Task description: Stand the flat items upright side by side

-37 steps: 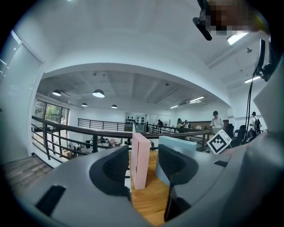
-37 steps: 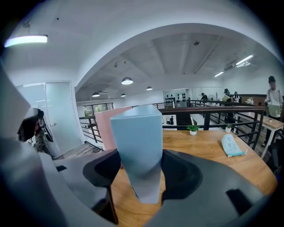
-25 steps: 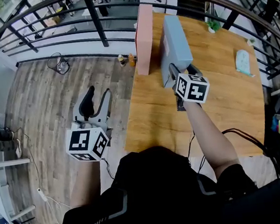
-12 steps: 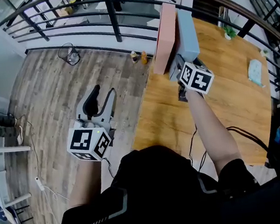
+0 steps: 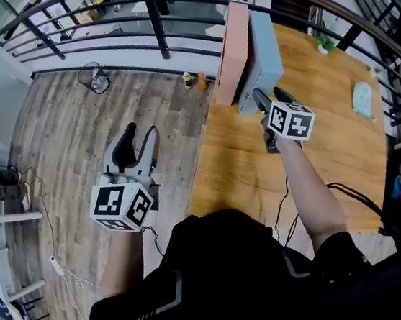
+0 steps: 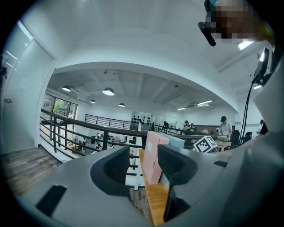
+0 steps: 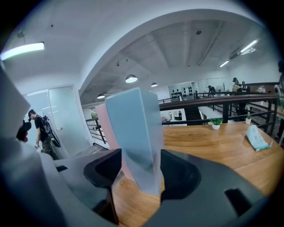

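Right gripper (image 5: 271, 96): the jaws have just been closing and pinch the near end of the blue box (image 5: 263, 46). In the right gripper view the box (image 7: 133, 128) fills the gap from pad to pad and its lower edge rests on the tabletop (image 5: 324, 104). The gripper (image 7: 141, 170) tilts slightly downward, and its marker cube (image 5: 291, 120) sits just behind the jaws above the forearm. The blue box stands upright on its long edge, broad face against the pink box (image 5: 234, 53) on its left. No gap is visible between the two. The pink box is upright too, right at the tabletop's left edge and close under the dark railing (image 5: 154, 16). Together they form a side-by-side pair at the far left corner of the tabletop. Left gripper (image 5: 139, 134): jaws spread with nothing between them, held out over the wooden floor (image 5: 60, 136) and well apart from the tabletop. Its own view (image 6: 143, 166) looks past the open jaws at the pink box (image 6: 153, 155), with the blue box (image 6: 175, 142) behind it. Its marker cube (image 5: 123, 205) is near the person's body. Elsewhere on the tabletop there is a small pale-blue item (image 5: 361, 100) near the right edge and a small green plant (image 5: 325, 44) at the far edge, both well apart from the boxes. Two small bottles (image 5: 194, 80) stand on the floor beside the tabletop's far left corner.
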### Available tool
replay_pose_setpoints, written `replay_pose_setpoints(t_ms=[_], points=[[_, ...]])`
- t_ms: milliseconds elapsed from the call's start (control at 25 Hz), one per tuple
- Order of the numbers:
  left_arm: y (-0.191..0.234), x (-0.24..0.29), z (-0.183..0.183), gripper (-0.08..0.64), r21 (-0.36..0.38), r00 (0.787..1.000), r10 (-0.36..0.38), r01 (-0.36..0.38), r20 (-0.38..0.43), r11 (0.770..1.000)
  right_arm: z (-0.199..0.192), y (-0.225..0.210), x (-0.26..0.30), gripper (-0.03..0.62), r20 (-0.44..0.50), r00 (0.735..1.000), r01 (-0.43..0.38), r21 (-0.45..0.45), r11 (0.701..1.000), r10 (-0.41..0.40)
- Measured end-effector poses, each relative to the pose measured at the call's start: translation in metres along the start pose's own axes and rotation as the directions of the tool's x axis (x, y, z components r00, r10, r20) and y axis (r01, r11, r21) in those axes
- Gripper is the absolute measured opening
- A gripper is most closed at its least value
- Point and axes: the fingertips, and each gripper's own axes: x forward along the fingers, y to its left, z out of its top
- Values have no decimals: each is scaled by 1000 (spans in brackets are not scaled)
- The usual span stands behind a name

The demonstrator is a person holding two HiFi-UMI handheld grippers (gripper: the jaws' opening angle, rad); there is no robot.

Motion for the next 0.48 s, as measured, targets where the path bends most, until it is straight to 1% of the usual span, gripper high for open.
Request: replay_pose_setpoints(t_ms=[80, 120, 160, 280, 480], points=[[-5, 3, -2, 215, 5, 1000, -11, 11, -2, 1000, -10, -7, 4, 255, -34, 999, 8, -10, 1000, -8], [-7, 4, -3, 215, 7, 1000, -15, 15, -2, 1000, -12, -8, 5, 233, -40, 999, 4, -11, 1000, -5], [-8, 4, -3, 215, 7, 1000, -17, 17, -3, 1000, -13, -6, 7, 225, -41, 999, -4, -7, 1000, 4], [-5, 4, -2, 215, 7, 1000, -11, 11, -1, 1000, -14, 0, 15, 215, -45, 999, -28, -3, 1000, 28], [3, 0, -3, 215, 8, 1000, 26, -25, -13, 1000, -9, 3, 25, 210, -54, 998, -18, -6, 1000, 17]])
